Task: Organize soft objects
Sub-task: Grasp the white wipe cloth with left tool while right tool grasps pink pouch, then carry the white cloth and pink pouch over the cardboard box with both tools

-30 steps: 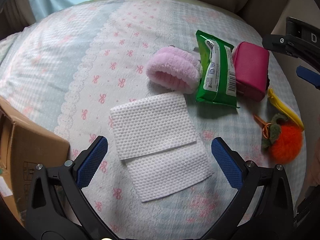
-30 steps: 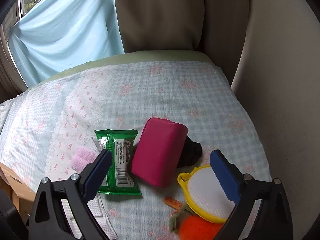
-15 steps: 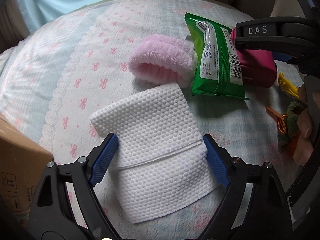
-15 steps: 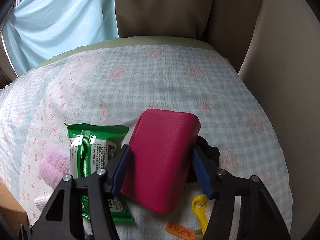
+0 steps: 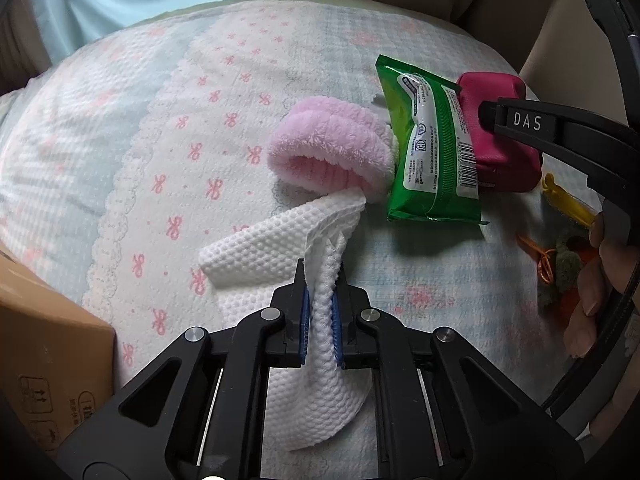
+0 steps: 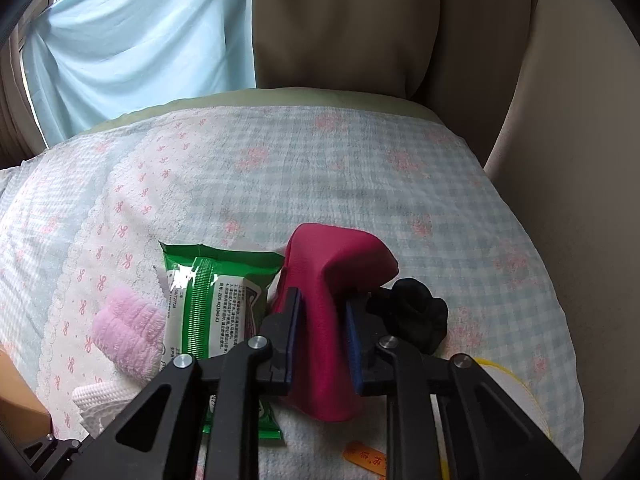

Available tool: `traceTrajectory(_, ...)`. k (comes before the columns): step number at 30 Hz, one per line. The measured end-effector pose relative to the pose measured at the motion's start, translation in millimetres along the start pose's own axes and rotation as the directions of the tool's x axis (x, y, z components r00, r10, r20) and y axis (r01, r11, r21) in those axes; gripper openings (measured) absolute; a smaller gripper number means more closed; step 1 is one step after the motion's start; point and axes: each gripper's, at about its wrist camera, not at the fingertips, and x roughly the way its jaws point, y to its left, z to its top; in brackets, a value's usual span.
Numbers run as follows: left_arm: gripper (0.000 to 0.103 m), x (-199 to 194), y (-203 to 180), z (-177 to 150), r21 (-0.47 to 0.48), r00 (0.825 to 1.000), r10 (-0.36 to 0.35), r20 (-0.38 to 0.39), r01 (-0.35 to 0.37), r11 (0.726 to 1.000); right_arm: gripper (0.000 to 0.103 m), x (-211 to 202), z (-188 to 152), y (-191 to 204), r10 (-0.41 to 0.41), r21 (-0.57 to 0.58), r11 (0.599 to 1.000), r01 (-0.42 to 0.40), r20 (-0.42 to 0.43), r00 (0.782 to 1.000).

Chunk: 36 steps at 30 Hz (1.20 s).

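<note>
Grippers (image 5: pixel 320 312) over bow-print bedspread (image 5: pixel 168 168)

place: home bedroom | evidence: bed sheet (image 6: pixel 360 184), blue curtain (image 6: pixel 132 48), cardboard box (image 5: pixel 48 344)

Cardboard box (image 5: pixel 48 352) at left bed edge; light blue curtain (image 6: pixel 132 44) beside tan curtain (image 6: pixel 344 24) behind.
</note>
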Motion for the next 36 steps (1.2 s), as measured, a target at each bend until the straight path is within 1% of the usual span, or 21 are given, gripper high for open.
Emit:
traceTrajectory(5,0.007,-12,1,-1,-0.004,1.000,-0.004,0.013,0.004,1.000,0.014,-13,1,-2,0.006,0.016,1.000,-0.006,0.009,1.000)
traceTrajectory(10,0.007,-28,6,3,-0.007,0.999,-0.010,0.036,0.010,1.000,0.013,-32,6,-9,-0.005,0.043,0.999,0.004,0.031,1.000)
traceTrajectory(16,0.007,-68,7,13,-0.009,0.996,-0.020,0.087,0.021,1.000,0.013,-72,18,-15,-0.006,0.066,0.998,0.002,0.068,0.998)
traceTrajectory(21,0.007,-123,12,27,-0.018,0.989,-0.035,0.141,0.038,0.999,0.013,-130,34,-11,-0.003,0.059,0.998,-0.004,0.106,0.994)
traceTrajectory(27,0.007,-212,30,43,-0.019,0.976,-0.052,0.209,0.057,0.998,0.013,-225,52,6,0.015,0.029,0.999,-0.020,0.140,0.990)
traceTrajectory(30,0.007,-257,50,48,-0.020,0.971,-0.057,0.232,0.063,0.998,0.013,-270,59,17,0.034,0.029,0.999,-0.039,0.143,0.989)
traceTrajectory(33,0.007,-295,78,54,-0.021,0.968,-0.059,0.243,0.066,0.998,0.013,-312,60,34,0.056,0.033,0.998,-0.061,0.145,0.988)
traceTrajectory(36,0.007,-327,112,59,-0.003,0.966,-0.041,0.256,0.043,0.999,0.013,-345,60,60,0.079,0.042,0.995,-0.085,0.135,0.988)
